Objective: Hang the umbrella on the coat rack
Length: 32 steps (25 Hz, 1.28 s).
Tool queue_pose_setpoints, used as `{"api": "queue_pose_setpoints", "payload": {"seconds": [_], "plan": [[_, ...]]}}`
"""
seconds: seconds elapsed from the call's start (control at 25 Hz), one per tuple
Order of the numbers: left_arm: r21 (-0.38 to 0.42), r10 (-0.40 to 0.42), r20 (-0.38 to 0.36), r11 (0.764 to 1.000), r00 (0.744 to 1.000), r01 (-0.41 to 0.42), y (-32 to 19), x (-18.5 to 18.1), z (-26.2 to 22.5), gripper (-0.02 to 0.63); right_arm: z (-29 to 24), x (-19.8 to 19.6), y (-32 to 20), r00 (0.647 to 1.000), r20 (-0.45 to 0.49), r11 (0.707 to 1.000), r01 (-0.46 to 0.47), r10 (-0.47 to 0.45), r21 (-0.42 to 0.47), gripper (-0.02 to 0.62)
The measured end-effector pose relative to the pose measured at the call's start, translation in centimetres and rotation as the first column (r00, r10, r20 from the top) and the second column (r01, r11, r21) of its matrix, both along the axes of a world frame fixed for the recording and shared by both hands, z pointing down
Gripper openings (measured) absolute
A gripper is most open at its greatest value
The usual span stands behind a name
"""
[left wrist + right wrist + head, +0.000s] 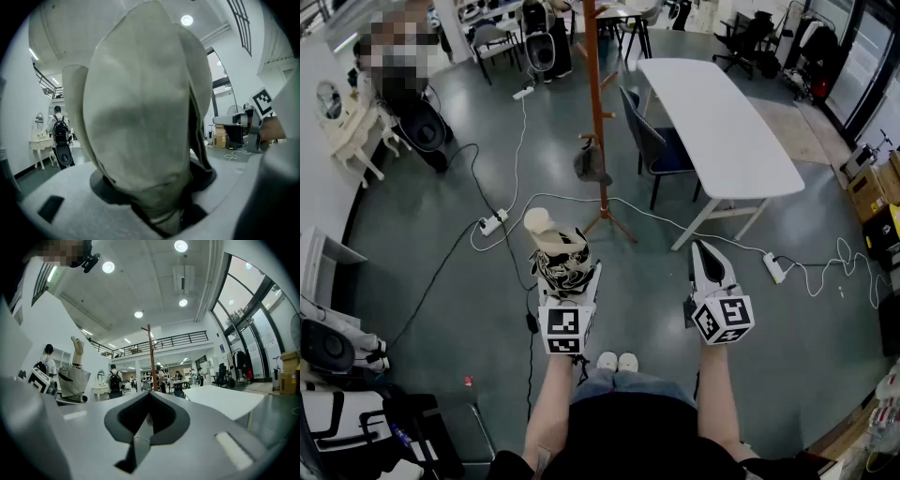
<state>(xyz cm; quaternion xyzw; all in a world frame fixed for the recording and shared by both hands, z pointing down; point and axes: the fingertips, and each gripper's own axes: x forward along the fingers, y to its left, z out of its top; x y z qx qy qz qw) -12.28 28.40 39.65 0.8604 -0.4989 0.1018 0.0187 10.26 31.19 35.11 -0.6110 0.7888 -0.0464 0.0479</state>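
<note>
Now, left gripper (569,281): clamped on the folded umbrella (555,246), held upright, pale handle (540,222) on top
right gripper (709,261): jaws pressed together, nothing between them
coat rack (596,112): standing ahead on the floor (441,216), well apart from the umbrella

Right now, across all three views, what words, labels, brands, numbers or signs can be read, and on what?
No legible text anywhere.
The marker cubes of the left tool and right tool: black-and-white square codes, no letters or digits.
The umbrella: patterned fabric, no lettering.
The cardboard boxes: any print is too small to read.
</note>
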Motion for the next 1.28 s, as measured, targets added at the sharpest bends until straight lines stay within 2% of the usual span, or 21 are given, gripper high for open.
{"api": "queue_pose_setpoints", "payload": {"seconds": [0.68,1.28], "plan": [[-0.019,0.01,-0.006,1.0,1.0,-0.01,-0.6,-0.3,1.2,0.304,1.2,-0.4,-0.6,1.0,0.006,1.0,-0.002,0.002,-0.01,0.009],[-0.048,0.059,-0.039,0.997,0.998,-0.061,-5.1,-2.2,2.7,0.304,2.2,-2.3,-3.8,0.999,0.009,0.999,-0.046,0.046,-0.022,0.011]]}}
